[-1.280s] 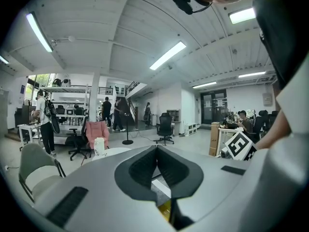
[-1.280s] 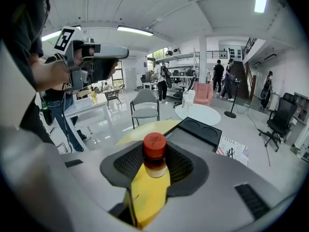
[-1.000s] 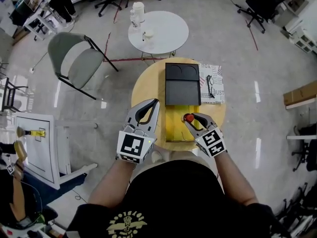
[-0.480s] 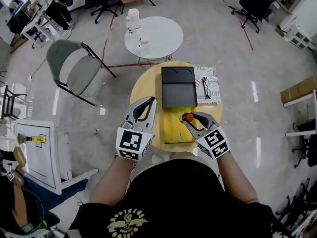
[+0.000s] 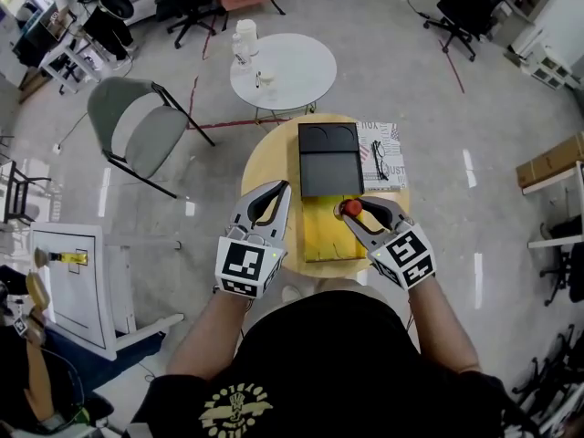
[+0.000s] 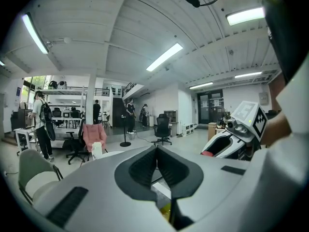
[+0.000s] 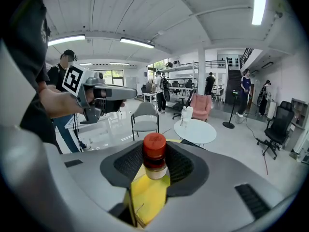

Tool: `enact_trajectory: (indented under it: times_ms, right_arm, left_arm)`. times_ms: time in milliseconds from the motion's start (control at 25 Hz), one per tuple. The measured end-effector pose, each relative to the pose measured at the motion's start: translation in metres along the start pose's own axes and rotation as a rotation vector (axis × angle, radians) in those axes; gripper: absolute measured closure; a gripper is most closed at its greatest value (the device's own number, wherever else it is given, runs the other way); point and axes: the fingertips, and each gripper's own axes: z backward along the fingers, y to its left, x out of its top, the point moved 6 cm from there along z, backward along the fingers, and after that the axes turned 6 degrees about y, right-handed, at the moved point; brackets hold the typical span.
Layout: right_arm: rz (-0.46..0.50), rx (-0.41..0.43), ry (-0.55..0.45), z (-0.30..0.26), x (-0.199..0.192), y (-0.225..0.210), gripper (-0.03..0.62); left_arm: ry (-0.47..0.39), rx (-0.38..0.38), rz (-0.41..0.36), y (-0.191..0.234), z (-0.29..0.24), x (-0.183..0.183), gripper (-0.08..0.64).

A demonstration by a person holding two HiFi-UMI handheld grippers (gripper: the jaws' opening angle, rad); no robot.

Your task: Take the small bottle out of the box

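Observation:
On the round wooden table [image 5: 265, 167] lies an open box: its yellow inside [image 5: 321, 237] is near me and its black lid [image 5: 330, 158] is folded back. My right gripper [image 5: 354, 212] is shut on the small bottle [image 5: 349, 209], which has a red cap, a dark neck and a white label [image 7: 154, 154]. The bottle stands upright between the pads, above the yellow box [image 7: 145, 197]. My left gripper [image 5: 278, 192] hovers at the box's left edge. Its jaws are shut with nothing between them [image 6: 157, 151].
A printed sheet with a pair of glasses [image 5: 387, 156] lies right of the lid. Beyond stand a white round table [image 5: 292, 71] with a bottle on it, and a grey chair [image 5: 146, 121]. A white cabinet [image 5: 78, 272] is at my left. People stand far off.
My right gripper has risen with the bottle and drifted slightly right over the box. The left gripper has stayed in place.

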Motion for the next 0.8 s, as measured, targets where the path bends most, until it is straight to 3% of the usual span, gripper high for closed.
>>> enact_trajectory:
  times_ms: [800]
  right_arm:
    - [0.01,-0.055,-0.099,0.042,0.044,0.009,0.44]
  left_arm:
    - [-0.029,-0.024,-0.017,-0.004,0.021,0.018,0.545]
